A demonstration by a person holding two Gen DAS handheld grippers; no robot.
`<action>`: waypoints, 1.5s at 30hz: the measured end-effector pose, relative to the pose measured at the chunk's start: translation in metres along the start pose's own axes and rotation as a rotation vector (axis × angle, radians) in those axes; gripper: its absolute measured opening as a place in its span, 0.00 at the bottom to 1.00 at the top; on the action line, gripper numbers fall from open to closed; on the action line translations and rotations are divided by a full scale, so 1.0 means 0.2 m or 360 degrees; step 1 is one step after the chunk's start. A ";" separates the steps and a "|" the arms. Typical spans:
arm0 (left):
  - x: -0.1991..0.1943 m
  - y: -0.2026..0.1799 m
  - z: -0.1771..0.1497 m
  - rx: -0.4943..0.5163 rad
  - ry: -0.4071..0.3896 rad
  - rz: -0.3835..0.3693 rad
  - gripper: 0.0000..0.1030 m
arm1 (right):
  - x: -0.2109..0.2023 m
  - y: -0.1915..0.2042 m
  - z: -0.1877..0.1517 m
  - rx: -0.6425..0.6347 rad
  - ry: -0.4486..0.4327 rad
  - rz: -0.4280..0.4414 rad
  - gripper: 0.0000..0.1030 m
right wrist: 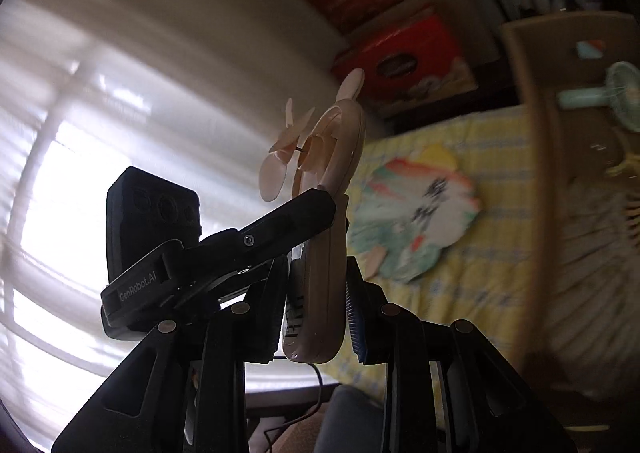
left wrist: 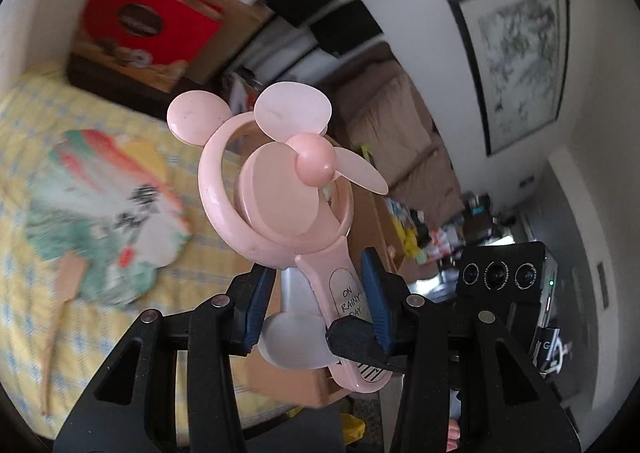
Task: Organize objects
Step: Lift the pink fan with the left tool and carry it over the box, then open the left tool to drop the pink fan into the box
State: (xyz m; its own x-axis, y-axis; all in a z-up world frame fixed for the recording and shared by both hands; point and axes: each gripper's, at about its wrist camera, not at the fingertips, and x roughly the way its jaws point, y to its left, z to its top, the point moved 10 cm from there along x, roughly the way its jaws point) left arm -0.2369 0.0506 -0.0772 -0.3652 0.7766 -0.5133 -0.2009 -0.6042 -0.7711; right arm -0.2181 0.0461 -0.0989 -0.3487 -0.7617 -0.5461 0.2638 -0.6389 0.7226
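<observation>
Okay, biggest first: bed (left wrist: 132, 133) with a yellow checked quilt fills the background in both views. A brown box (right wrist: 536, 157) sits at the right edge of the right wrist view, its rim blurred. A teal fan (right wrist: 616, 97) already seems to be lying inside.

A flat paper fan (left wrist: 108, 221) lies on the quilt, well apart from both grippers.

The pink fan (left wrist: 280, 181) with mouse ears is up in the air, off the bed, held by its handle. Its long axis runs from the handle base, down at the fingers, up and away to the bladed head beyond the fingertips, tilted a bit.

The left gripper (left wrist: 316, 305) is closed around the handle just under the head. One blue pad (left wrist: 376, 293) is plainly on the handle's edge. The other pad's contact is partly hidden by a pale disc on the fan.

The right gripper (right wrist: 316, 293) is pinching the handle lower down, near the base, with pads on the front and back faces. The left's finger crosses just above it.

Key relation: both hands are on one handle, at right angles to each other. The box lies to the right of the right gripper, so the right hand looks nearer for the drop. The head would likely go in first, once the left lets go.
</observation>
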 end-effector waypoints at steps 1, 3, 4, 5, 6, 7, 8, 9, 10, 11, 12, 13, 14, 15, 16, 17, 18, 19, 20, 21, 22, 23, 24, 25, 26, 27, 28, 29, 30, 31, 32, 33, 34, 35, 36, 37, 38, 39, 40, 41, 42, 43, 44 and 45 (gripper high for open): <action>0.04 -0.04 0.00 0.0020 0.0022 0.0003 0.39 | -0.04 -0.04 0.02 0.0017 -0.0023 -0.0012 0.26; 0.13 -0.11 0.01 0.0050 0.0073 0.0006 0.39 | -0.17 -0.10 0.05 0.0047 -0.0062 -0.0039 0.26; 0.18 -0.14 0.01 0.0066 0.0101 0.0010 0.39 | -0.20 -0.14 0.07 0.0063 -0.0081 -0.0052 0.26; 0.23 -0.17 0.00 0.0086 0.0129 0.0017 0.39 | -0.25 -0.19 0.09 0.0087 -0.0102 -0.0066 0.26; 0.27 -0.19 0.00 0.0098 0.0151 0.0022 0.39 | -0.28 -0.23 0.10 0.0112 -0.0118 -0.0073 0.26; 0.32 -0.21 0.00 0.0113 0.0179 0.0030 0.40 | -0.31 -0.27 0.11 0.0134 -0.0132 -0.0077 0.26; 0.37 -0.23 -0.01 0.0130 0.0204 0.0039 0.40 | -0.35 -0.31 0.12 0.0156 -0.0145 -0.0082 0.26; 0.41 -0.25 -0.02 0.0147 0.0225 0.0049 0.40 | -0.37 -0.34 0.12 0.0174 -0.0154 -0.0084 0.26; 0.45 -0.26 -0.02 0.0161 0.0250 0.0061 0.40 | -0.39 -0.38 0.14 0.0199 -0.0169 -0.0088 0.26; 0.49 -0.28 -0.03 0.0173 0.0274 0.0071 0.40 | -0.40 -0.42 0.15 0.0226 -0.0183 -0.0090 0.26; 0.54 -0.29 -0.03 0.0181 0.0301 0.0078 0.41 | -0.45 -0.45 0.15 0.0251 -0.0195 -0.0091 0.26; 0.58 -0.30 -0.03 0.0186 0.0331 0.0088 0.41 | -0.49 -0.49 0.16 0.0281 -0.0209 -0.0090 0.26; 0.62 -0.30 -0.04 0.0184 0.0358 0.0097 0.41 | -0.51 -0.53 0.17 0.0319 -0.0222 -0.0085 0.26; 0.67 -0.31 -0.03 0.0185 0.0384 0.0112 0.41 | -0.52 -0.58 0.18 0.0357 -0.0234 -0.0078 0.26; 0.71 -0.32 -0.03 0.0193 0.0405 0.0129 0.41 | -0.51 -0.62 0.19 0.0375 -0.0241 -0.0078 0.26; 0.75 -0.33 -0.03 0.0208 0.0427 0.0148 0.41 | -0.53 -0.65 0.20 0.0402 -0.0249 -0.0080 0.26; 0.78 -0.33 -0.03 0.0222 0.0445 0.0164 0.41 | -0.55 -0.68 0.20 0.0426 -0.0255 -0.0079 0.26; 0.81 -0.34 -0.03 0.0228 0.0458 0.0177 0.42 | -0.55 -0.72 0.21 0.0457 -0.0260 -0.0077 0.26; 0.83 -0.34 -0.03 0.0230 0.0466 0.0188 0.42 | -0.56 -0.75 0.22 0.0479 -0.0265 -0.0070 0.26; 0.85 -0.33 -0.03 0.0224 0.0471 0.0192 0.42 | -0.57 -0.77 0.22 0.0504 -0.0271 -0.0056 0.26; 0.86 -0.33 -0.03 0.0217 0.0469 0.0199 0.44 | -0.57 -0.80 0.23 0.0539 -0.0278 -0.0034 0.26; 0.88 -0.32 -0.02 0.0202 0.0465 0.0200 0.45 | -0.57 -0.82 0.23 0.0563 -0.0284 -0.0018 0.26; 0.90 -0.31 -0.02 0.0190 0.0467 0.0196 0.50 | -0.57 -0.84 0.24 0.0592 -0.0293 -0.0001 0.26; 0.92 -0.30 -0.02 0.0172 0.0467 0.0188 0.54 | -0.57 -0.86 0.25 0.0615 -0.0305 0.0013 0.26; 0.94 -0.28 -0.01 0.0149 0.0468 0.0190 0.55 | -0.57 -0.88 0.26 0.0631 -0.0314 0.0013 0.26; 0.95 -0.26 0.01 0.0144 0.0461 0.0205 0.56 | -0.57 -0.89 0.26 0.0637 -0.0317 0.0008 0.26; 0.94 -0.26 0.02 0.0159 0.0449 0.0217 0.57 | -0.56 -0.91 0.27 0.0645 -0.0319 0.0002 0.26; 0.95 -0.25 0.03 0.0163 0.0452 0.0224 0.57 | -0.56 -0.92 0.27 0.0655 -0.0324 0.0006 0.26; 0.95 -0.24 0.04 0.0160 0.0456 0.0229 0.59 | -0.56 -0.93 0.27 0.0663 -0.0328 0.0007 0.26; 0.95 -0.23 0.05 0.0152 0.0456 0.0236 0.63 | -0.56 -0.94 0.28 0.0677 -0.0336 0.0007 0.26; 0.95 -0.22 0.06 0.0141 0.0449 0.0232 0.64 | -0.56 -0.96 0.28 0.0687 -0.0342 0.0004 0.26; 0.95 -0.21 0.08 0.0134 0.0438 0.0234 0.66 | -0.56 -0.98 0.28 0.0701 -0.0348 -0.0001 0.26; 0.92 -0.22 0.09 0.0124 0.0419 0.0223 0.66 | -0.57 -1.00 0.28 0.0722 -0.0355 0.0000 0.25; 0.90 -0.22 0.10 0.0123 0.0411 0.0217 0.66 | -0.57 -1.02 0.28 0.0747 -0.0364 0.0003 0.25; 0.89 -0.21 0.12 0.0128 0.0399 0.0228 0.70 | -0.58 -1.03 0.27 0.0758 -0.0364 0.0003 0.25; 0.85 -0.21 0.12 0.0151 0.0372 0.0272 0.72 | -0.58 -1.04 0.27 0.0769 -0.0363 -0.0002 0.25; 0.83 -0.20 0.13 0.0171 0.0358 0.0289 0.72 | -0.57 -1.05 0.26 0.0774 -0.0355 -0.0022 0.25; 0.81 -0.21 0.13 0.0188 0.0353 0.0285 0.73 | -0.56 -1.05 0.25 0.0773 -0.0345 -0.0033 0.24; 0.78 -0.21 0.13 0.0202 0.0348 0.0295 0.73 | -0.55 -1.06 0.25 0.0772 -0.0332 -0.0048 0.23; 0.76 -0.21 0.13 0.0208 0.0342 0.0309 0.74 | -0.53 -1.06 0.24 0.0774 -0.0318 -0.0069 0.22; 0.74 -0.21 0.13 0.0216 0.0334 0.0318 0.74 | -0.53 -1.06 0.23 0.0779 -0.0314 -0.0076 0.22; 0.72 -0.22 0.12 0.0228 0.0329 0.0317 0.74 | -0.52 -1.07 0.23 0.0785 -0.0310 -0.0081 0.22; 0.69 -0.22 0.11 0.0240 0.0325 0.0310 0.74 | -0.51 -1.08 0.23 0.0790 -0.0303 -0.0095 0.22; 0.67 -0.23 0.10 0.0248 0.0320 0.0308 0.76 | -0.50 -1.09 0.22 0.0794 -0.0295 -0.0110 0.22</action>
State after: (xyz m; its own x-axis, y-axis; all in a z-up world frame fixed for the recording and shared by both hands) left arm -0.2961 0.1790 -0.1038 -0.2262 0.6551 -0.7209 -0.2878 -0.7520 -0.5931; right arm -0.2799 0.2659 -0.1831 -0.5152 -0.6590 -0.5479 -0.2088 -0.5236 0.8260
